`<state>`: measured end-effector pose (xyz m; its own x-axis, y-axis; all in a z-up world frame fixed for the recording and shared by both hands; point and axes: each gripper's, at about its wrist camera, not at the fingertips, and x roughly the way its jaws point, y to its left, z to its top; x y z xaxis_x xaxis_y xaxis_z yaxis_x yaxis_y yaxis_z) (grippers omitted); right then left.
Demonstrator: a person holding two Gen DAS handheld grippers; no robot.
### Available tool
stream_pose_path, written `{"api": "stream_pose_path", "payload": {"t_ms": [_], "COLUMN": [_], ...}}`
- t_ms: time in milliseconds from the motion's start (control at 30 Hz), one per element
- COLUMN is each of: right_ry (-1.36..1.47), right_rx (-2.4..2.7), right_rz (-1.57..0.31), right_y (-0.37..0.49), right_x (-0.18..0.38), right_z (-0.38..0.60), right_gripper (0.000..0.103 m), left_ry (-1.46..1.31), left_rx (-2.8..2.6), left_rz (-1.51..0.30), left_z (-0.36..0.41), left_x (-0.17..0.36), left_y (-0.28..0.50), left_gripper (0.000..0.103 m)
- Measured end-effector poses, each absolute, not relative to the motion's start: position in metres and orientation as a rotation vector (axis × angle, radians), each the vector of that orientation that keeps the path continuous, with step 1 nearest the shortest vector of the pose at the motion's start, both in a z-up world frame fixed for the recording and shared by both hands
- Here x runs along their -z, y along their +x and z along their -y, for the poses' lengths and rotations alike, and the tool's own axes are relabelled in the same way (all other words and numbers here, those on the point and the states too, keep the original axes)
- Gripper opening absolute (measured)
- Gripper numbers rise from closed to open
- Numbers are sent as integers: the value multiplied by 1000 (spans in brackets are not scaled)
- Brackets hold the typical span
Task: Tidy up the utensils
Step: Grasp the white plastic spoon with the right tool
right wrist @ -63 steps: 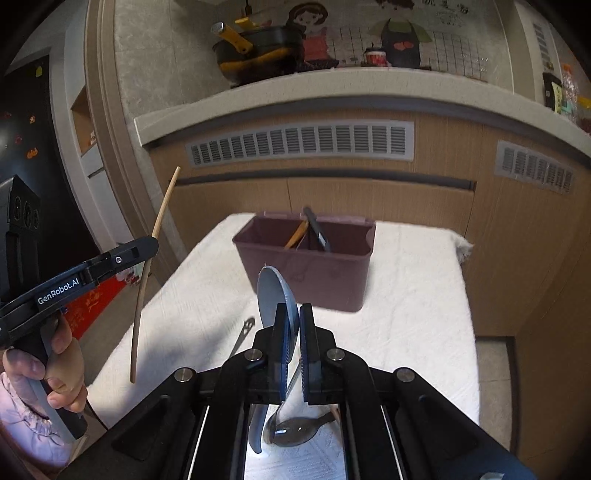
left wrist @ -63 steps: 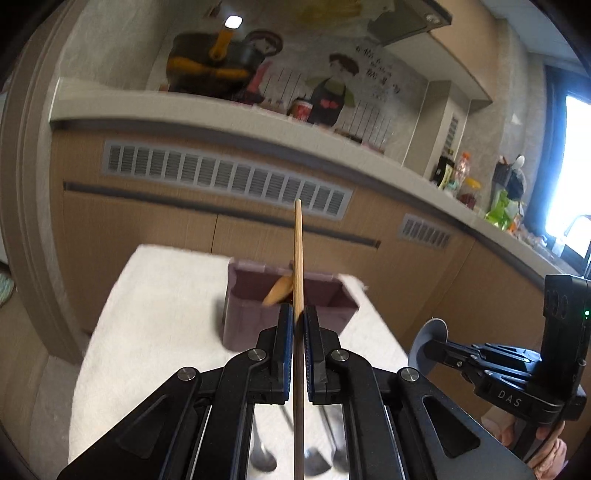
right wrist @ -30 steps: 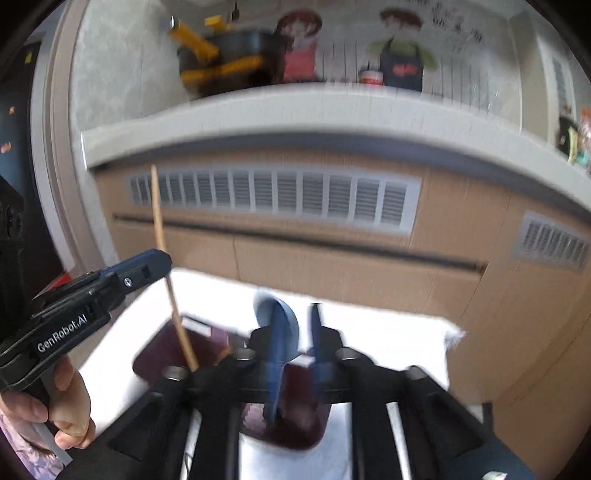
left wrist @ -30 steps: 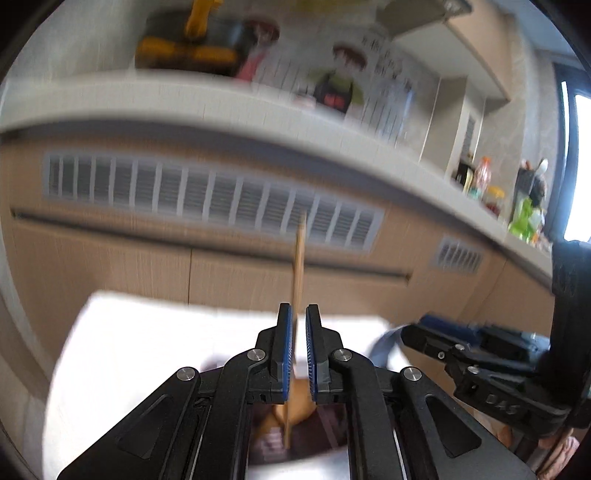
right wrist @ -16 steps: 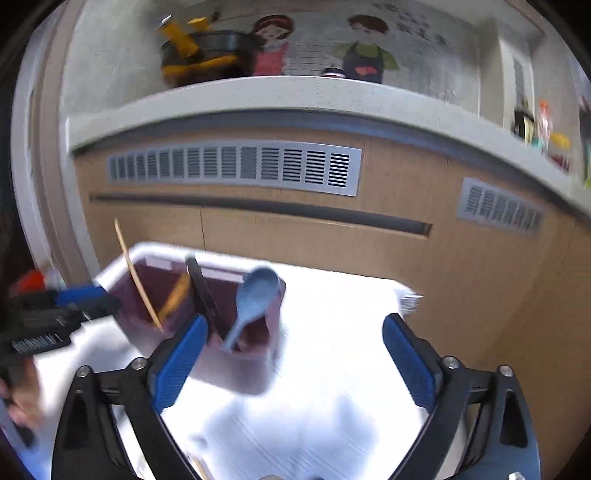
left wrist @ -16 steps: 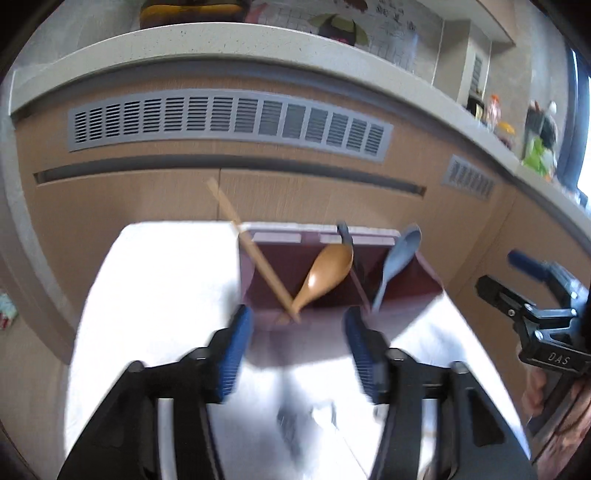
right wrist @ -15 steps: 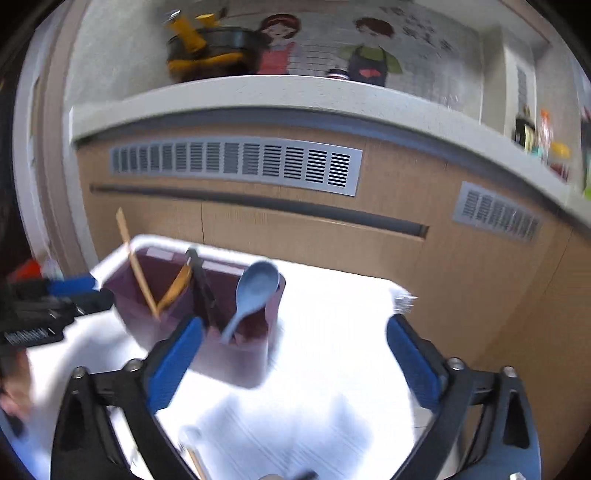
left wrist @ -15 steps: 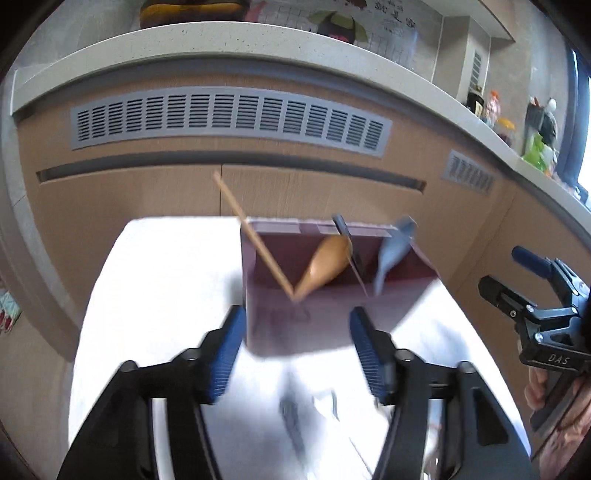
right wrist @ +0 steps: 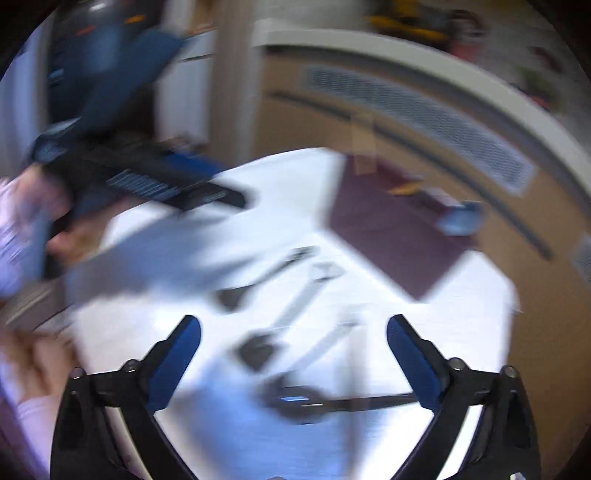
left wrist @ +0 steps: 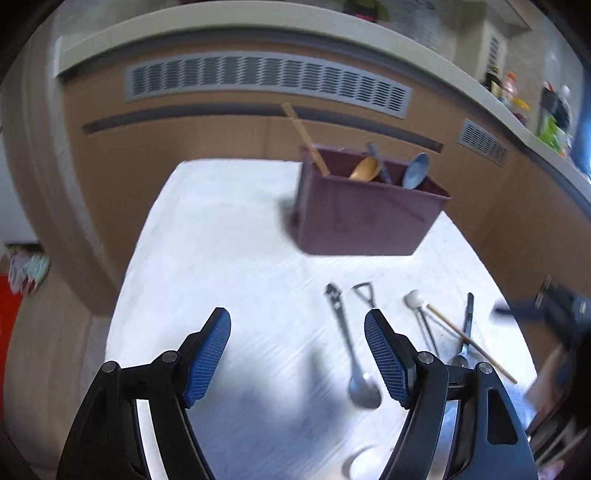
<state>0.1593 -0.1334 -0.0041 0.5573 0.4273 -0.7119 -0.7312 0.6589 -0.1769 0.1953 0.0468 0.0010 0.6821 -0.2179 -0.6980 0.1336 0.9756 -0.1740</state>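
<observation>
chopstick [left wrist: 306,139] and blue spoon [left wrist: 415,171] now in maroon caddy [left wrist: 365,221]

No legible text in either view. Left wrist view: wall poster [left wrist: 417,11] at 12 o'clock, print too blurred to read. Bottles [left wrist: 517,99] on counter at 2 o'clock, labels too small. Right wrist view: heavy motion blur, left gripper [right wrist: 221,192] body at 10 o'clock shows no readable marking.

Right wrist view blurred, utensils [right wrist: 295,295] smeared
</observation>
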Motion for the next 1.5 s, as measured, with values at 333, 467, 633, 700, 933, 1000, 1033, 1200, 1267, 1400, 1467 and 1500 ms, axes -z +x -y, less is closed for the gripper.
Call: {"api": "stream_pose_path", "payload": {"t_ms": [333, 467, 633, 700, 933, 1000, 1033, 1200, 1267, 1400, 1467, 1500], "right_ry": [-663, -679, -689, -690, -432, -323, -261, -13, 64, 124, 114, 100], "right_rx": [-1064, -1061, -1077, -1076, -887, -757, -670, -327, -266, -208, -206, -207], "right_rz": [-856, -920, -909, -903, -868, -851, -839, -739, -722, -721, -730, -732], "right_y": [148, 167, 162, 160, 159, 169, 175, 188, 189, 185, 181, 180], "right_x": [52, 65, 67, 66, 27, 14, 7, -21, -26, -24, -20, -17], "right_z": [61, 52, 51, 51, 113, 144, 162, 242, 261, 273, 268, 264], "right_gripper": [48, 48, 38, 33, 33, 33, 33, 33, 33, 34, 34, 34], "left_ry": [-197, -230, -243, -243, -191, -191, -197, -125, -98, -83, -83, -81], "left_rx": [118, 99, 94, 105, 192, 208, 221, 196, 179, 141, 127, 125], "left_rz": [-822, -839, -858, -861, -755, -729, -725, -783, -823, -899, -894, -894], "left_z": [-90, -101, -102, -98, -58, -43, -35, 9, 19, 29, 29, 28], "left_x": [5, 10, 17, 18, 12, 12, 14, 28, 37, 53, 54, 53], "left_y": [172, 167, 170, 170, 153, 146, 144, 147, 151, 163, 165, 165], "left_gripper": [75, 75, 75, 75, 75, 75, 75, 73, 68, 51, 50, 50]}}
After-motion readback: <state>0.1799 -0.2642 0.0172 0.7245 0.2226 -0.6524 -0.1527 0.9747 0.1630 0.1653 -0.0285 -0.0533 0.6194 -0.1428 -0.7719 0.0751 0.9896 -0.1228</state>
